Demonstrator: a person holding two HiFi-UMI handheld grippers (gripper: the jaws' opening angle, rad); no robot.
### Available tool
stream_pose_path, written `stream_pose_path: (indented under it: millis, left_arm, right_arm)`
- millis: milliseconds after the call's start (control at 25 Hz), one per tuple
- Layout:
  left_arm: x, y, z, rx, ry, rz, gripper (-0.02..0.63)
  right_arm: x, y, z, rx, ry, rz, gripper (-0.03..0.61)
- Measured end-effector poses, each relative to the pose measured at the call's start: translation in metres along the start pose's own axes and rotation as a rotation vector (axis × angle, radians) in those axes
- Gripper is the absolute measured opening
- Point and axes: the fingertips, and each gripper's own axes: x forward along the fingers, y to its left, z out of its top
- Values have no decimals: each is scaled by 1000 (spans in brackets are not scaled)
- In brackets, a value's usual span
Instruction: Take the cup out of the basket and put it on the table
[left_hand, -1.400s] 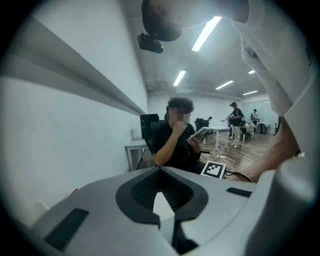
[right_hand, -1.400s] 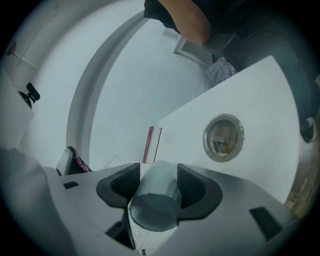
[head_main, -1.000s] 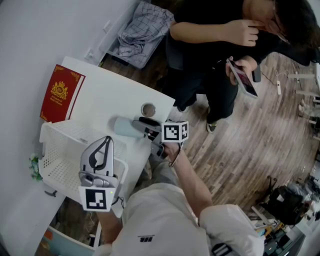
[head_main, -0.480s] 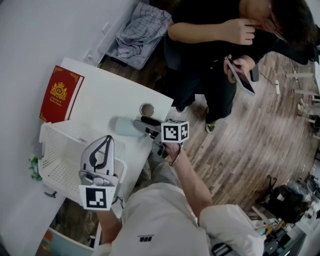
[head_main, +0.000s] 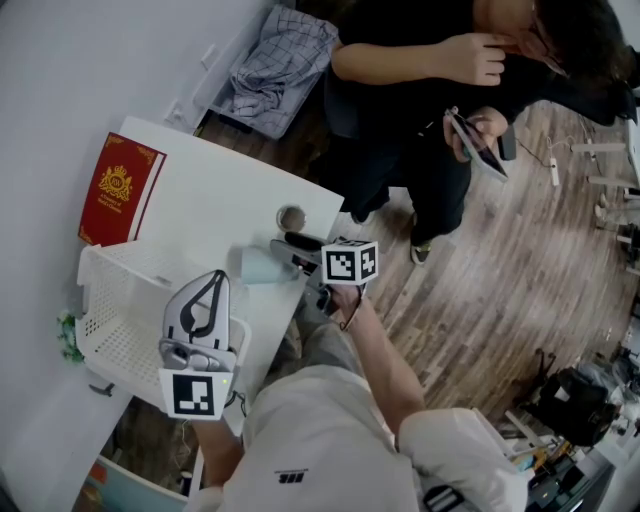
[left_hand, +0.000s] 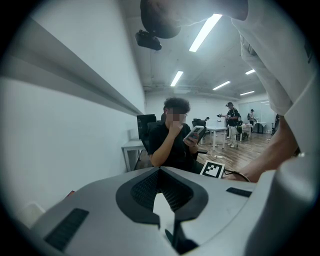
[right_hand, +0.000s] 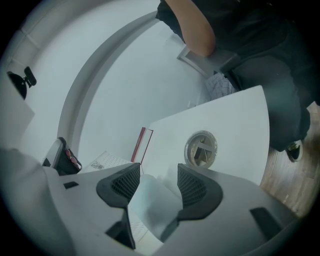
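Right hand-held gripper (right_hand: 158, 175) is grasping the cup (right_hand: 150, 205) over the tabletop (head_main: 215, 195) beside the basket (head_main: 105, 300); left hand-held gripper (left_hand: 160, 171) is hovering clenched and empty.

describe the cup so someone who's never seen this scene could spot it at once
Find the white table, then the white perforated basket at its near end. Just right of the basket, the cup is gripped in the right claw: pale blue-green and plain, unlike the red book and the round hole in the tabletop.
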Motion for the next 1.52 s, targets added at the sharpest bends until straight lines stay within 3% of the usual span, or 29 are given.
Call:
stream_pose_path:
  millis: [120, 320, 480, 600, 800, 880, 1000, 1120, 1520]
  left_arm:
    - [-2, -2, 1, 47, 9, -12, 9]
    - [-5, -2, 2, 4, -7, 11, 9]
    - [-6, -4, 3, 33, -8, 2, 9]
    - [-9, -2, 4, -50, -27, 31, 9]
    - [-12, -5, 3, -75, -35, 33, 9]
    - [-13, -7, 4, -69, -38, 28, 9]
    - [-16, -12, 8, 5, -42, 0, 9]
    - [-21, -12, 9, -86, -72, 19, 9]
    - [-41, -25, 29, -149, -173, -22, 9]
  right_arm:
    - [-1, 1, -2, 3, 0, 5, 239]
    - [-1, 1, -4, -3, 1, 5, 239]
    - [-2, 2, -4, -21, 4, 1, 239]
    - [-5, 4, -4, -37, 1, -9, 239]
    - [-15, 11, -3, -93, -6, -10, 239]
    - [-22, 20, -3, -150, -3, -9, 219]
    - [-32, 40, 0, -255, -18, -6, 121]
    - [-44, 68, 4, -352, -46, 21, 67]
    - [-93, 179, 7, -790, -108, 122, 17]
